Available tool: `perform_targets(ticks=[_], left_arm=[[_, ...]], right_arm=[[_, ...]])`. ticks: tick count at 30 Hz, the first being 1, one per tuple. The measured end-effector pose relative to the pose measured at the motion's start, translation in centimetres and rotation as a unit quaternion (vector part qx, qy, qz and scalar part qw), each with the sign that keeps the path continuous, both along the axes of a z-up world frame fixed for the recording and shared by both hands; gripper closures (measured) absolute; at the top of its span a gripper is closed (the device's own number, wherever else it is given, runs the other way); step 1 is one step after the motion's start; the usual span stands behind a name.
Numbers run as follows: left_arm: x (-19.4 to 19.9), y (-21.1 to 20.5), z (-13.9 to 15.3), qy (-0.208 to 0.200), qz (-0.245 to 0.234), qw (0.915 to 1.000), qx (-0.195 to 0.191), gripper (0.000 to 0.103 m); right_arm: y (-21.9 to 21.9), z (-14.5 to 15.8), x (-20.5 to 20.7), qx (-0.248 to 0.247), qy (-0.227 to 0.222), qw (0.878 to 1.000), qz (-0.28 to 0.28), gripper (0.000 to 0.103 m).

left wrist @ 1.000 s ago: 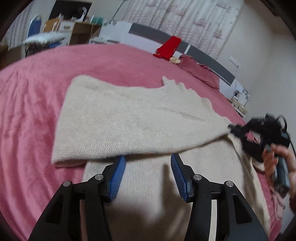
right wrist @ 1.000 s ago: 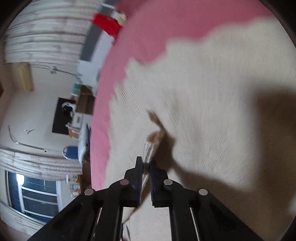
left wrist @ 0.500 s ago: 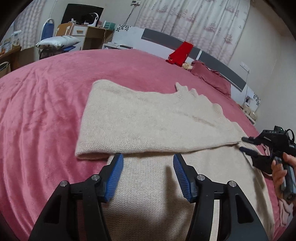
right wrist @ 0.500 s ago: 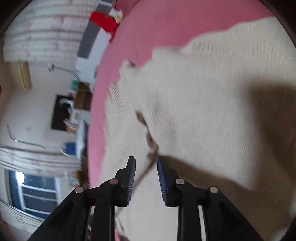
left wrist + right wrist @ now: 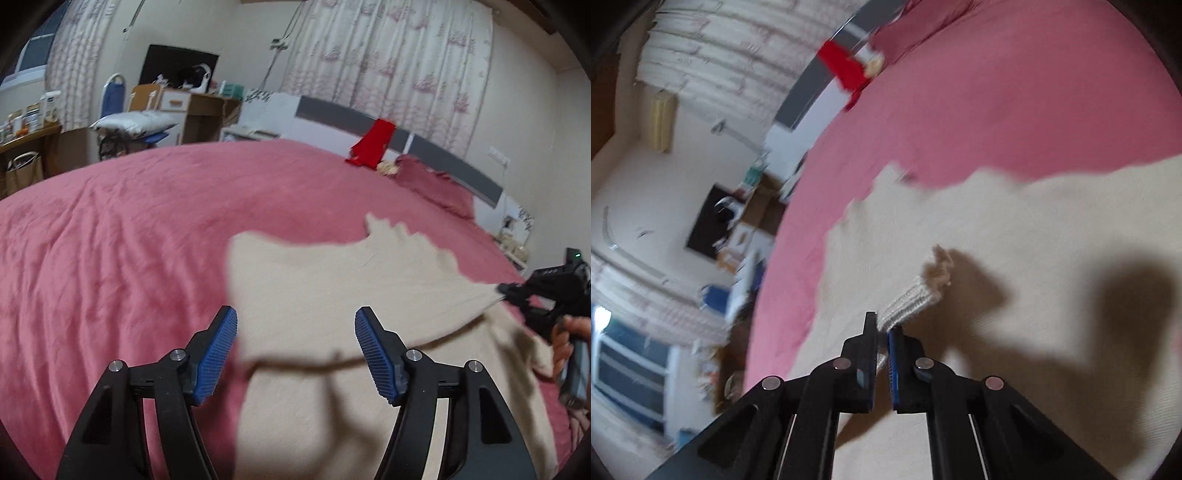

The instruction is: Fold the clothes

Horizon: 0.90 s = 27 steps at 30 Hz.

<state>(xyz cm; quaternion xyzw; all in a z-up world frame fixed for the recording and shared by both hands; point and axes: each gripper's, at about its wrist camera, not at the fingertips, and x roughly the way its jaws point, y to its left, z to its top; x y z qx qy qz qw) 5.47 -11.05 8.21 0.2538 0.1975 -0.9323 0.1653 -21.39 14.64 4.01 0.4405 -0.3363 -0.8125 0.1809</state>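
The right gripper (image 5: pixel 882 334) has its blue-padded jaws pressed together on a ribbed cuff (image 5: pixel 914 301) of the cream sweater (image 5: pixel 1052 236); half a second ago those jaws stood apart with the knit lying loose between them, so the pinch is new. In the left wrist view the same right gripper (image 5: pixel 508 291) sits at the far right edge, the cuff drawn to a taut point at its tip, with the person's right hand (image 5: pixel 567 332) wrapped round the handle below. The left gripper (image 5: pixel 295 343) is spread wide and holds nothing, hovering over the near part of the sweater (image 5: pixel 332 295); compared with the earlier frame its view has tipped up, showing more of the room and less of the knit

Counted: two grippers, one sweater, one sleeve being pulled. The sweater lies flat on the pink bed (image 5: pixel 110 258), toward its right side as seen from the left gripper. Its long axis runs from the near edge under the left gripper away toward the headboard (image 5: pixel 399 129), with the ragged far edge pointing that way. The folded sleeve layer lies across the body, stretching from the bed's middle rightward to the closed right gripper, its lower edge lifted enough to cast a thin dark shadow line on the knit below

Farther out, one red cloth (image 5: pixel 371 144) hangs on the headboard and one pink pillow (image 5: pixel 436 184) lies beside it
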Motion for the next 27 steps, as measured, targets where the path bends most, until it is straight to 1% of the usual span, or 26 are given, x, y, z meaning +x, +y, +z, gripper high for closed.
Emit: perform_targets(ticks=[2,4,6,7,9,10,11,12,13,14,15,16,17,19,20,21,22,23,24,27], left_arm=[[-0.7,0.1,-0.1,-0.004,0.0,1.0,0.002,0.035],[-1.5,0.2,-0.1,-0.007,0.0,1.0,0.004,0.035],[-2.2,0.3,-0.2,-0.011,0.0,0.9999,0.006,0.035],[-2.8,0.4,0.0,-0.013,-0.003,0.9999,0.0,0.035],[-5.6,0.9,0.8,-0.021,-0.02,0.9984,-0.048,0.032],[-7.0,1.1,0.8,-0.037,-0.026,0.9961,-0.076,0.027],[-8.6,1.2,0.3,-0.063,-0.029,0.9924,-0.101,0.027],[-10.2,1.3,-0.1,-0.089,-0.033,0.9874,-0.126,0.027],[-11.8,1.4,-0.7,-0.117,-0.039,0.9813,-0.148,0.027],[-13.1,1.4,-1.8,-0.148,-0.048,0.975,-0.158,0.027],[-13.8,1.4,-2.7,-0.166,-0.056,0.9712,-0.161,0.026],[-13.9,1.2,-3.4,-0.164,-0.058,0.9715,-0.16,0.023],[-13.5,0.8,-3.6,-0.152,-0.053,0.9751,-0.153,0.018],[-13.0,-0.4,-4.0,-0.138,-0.052,0.9821,-0.117,0.016],[-12.9,-1.0,-4.2,-0.134,-0.054,0.9846,-0.1,0.013],[-12.8,-1.5,-4.4,-0.13,-0.056,0.9863,-0.084,0.011],[-12.7,-2.0,-4.5,-0.127,-0.058,0.9875,-0.072,0.011],[-12.7,-2.2,-4.6,-0.127,-0.06,0.9879,-0.067,0.01],[-12.7,-2.2,-4.8,-0.127,-0.06,0.988,-0.064,0.009],[-13.0,-1.9,-5.0,-0.134,-0.058,0.9866,-0.074,0.008]], right_arm=[[1.6,-1.8,-0.3,0.014,-0.022,1.0,-0.017,0.099],[1.9,-4.1,-0.8,0.017,-0.06,0.998,-0.004,0.097],[1.8,-5.4,-1.4,0.018,-0.079,0.997,0.006,0.096],[2.3,-5.3,-1.2,0.018,-0.074,0.997,0.002,0.094],[3.2,-4.3,-0.4,0.052,-0.067,0.996,-0.022,0.09],[3.6,-3.5,0.2,0.075,-0.058,0.995,-0.043,0.086],[4.0,-2.3,1.3,0.107,-0.04,0.99,-0.082,0.083],[4.2,-1.1,2.3,0.126,-0.016,0.986,-0.106,0.083],[3.9,-0.2,3.0,0.118,0.019,0.988,-0.099,0.082],[3.4,0.7,3.5,0.114,0.05,0.989,-0.083,0.082],[1.9,1.2,3.2,0.121,0.066,0.99,-0.044,0.081],[-0.2,1.5,2.5,0.134,0.073,0.988,0.003,0.081],[-2.1,1.4,2.0,0.149,0.075,0.985,0.044,0.081],[-4.7,0.6,0.8,0.174,0.066,0.978,0.097,0.081],[-5.2,-0.1,0.3,0.191,0.052,0.975,0.104,0.081],[-5.5,-0.9,-0.2,0.206,0.037,0.972,0.107,0.083],[-5.6,-1.7,-0.6,0.221,0.017,0.97,0.104,0.087],[-5.2,-2.4,-0.8,0.223,0.003,0.97,0.097,0.088],[-3.7,-2.2,-0.4,0.201,0.001,0.976,0.083,0.085],[2.5,-0.4,2.0,0.153,0.016,0.988,0.034,0.083]])
